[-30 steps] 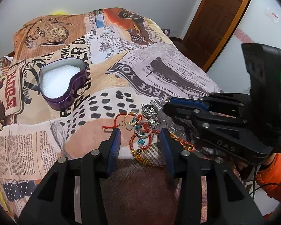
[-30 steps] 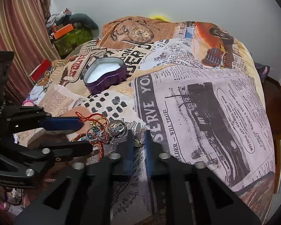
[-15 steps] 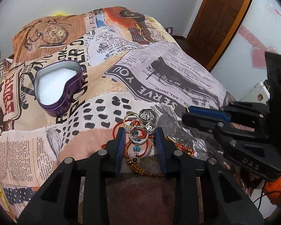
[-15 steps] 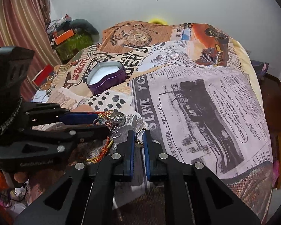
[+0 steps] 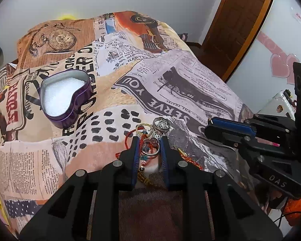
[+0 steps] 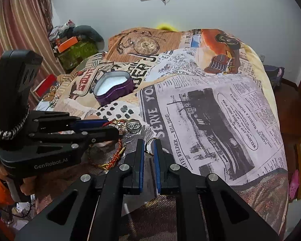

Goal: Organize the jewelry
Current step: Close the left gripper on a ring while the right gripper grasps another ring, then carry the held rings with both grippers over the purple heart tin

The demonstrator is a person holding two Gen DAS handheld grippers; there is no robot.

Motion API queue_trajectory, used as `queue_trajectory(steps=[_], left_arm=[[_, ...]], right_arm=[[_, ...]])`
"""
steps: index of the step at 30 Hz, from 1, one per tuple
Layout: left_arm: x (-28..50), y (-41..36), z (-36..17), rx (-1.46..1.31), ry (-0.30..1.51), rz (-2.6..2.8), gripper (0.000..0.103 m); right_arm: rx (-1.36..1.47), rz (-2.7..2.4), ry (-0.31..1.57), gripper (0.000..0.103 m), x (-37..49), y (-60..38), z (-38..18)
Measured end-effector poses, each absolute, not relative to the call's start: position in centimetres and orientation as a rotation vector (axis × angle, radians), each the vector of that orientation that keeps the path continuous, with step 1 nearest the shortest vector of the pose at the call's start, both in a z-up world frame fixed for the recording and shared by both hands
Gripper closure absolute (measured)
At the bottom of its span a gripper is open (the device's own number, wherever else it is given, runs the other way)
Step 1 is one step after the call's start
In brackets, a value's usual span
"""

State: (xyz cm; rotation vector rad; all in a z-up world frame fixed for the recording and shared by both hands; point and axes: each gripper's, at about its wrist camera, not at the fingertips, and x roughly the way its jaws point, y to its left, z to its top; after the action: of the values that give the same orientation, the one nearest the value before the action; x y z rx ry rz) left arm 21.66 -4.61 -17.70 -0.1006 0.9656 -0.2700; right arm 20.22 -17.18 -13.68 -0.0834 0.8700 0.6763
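Observation:
A pile of jewelry (image 5: 150, 138) with rings, red cords and beads lies on the printed bedspread near its front edge. My left gripper (image 5: 149, 140) is closed around a ring with red cord (image 5: 149, 149) in that pile. My right gripper (image 6: 148, 146) is shut on a thin gold ring (image 6: 148, 147) and holds it just above the bed. A silver ring (image 5: 161, 123) lies beyond the left fingertips; it also shows in the right wrist view (image 6: 133, 126). An open purple heart-shaped tin (image 5: 65, 98) with white padding sits far left, and shows in the right wrist view (image 6: 114, 89).
A red and gold braided bracelet (image 6: 116, 156) lies between the grippers. The bedspread (image 6: 220, 108) drops off at the right toward a wooden door (image 5: 236, 26). Clutter and a curtain (image 6: 20, 40) stand beyond the bed's left side.
My left gripper narrowed from wide open and closed around the ring in the pile. My right gripper lifted and drew back to the right with the gold ring.

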Motion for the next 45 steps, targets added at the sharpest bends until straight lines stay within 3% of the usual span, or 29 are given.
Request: queue_trajectory(steps=[24,45], left_arm=[[18.2,2.4,-12.0,-0.148,0.787,-0.17,0.084],[23.3,9.3,-12.4,-0.163,0.745,-0.094,0.084]], right_arm=[[-0.092,0.714,0.746,0.095,19.3,-11.7,-9.0],[-0.159,0.721,0.71,0.095,24.4,-4.8,-8.6]])
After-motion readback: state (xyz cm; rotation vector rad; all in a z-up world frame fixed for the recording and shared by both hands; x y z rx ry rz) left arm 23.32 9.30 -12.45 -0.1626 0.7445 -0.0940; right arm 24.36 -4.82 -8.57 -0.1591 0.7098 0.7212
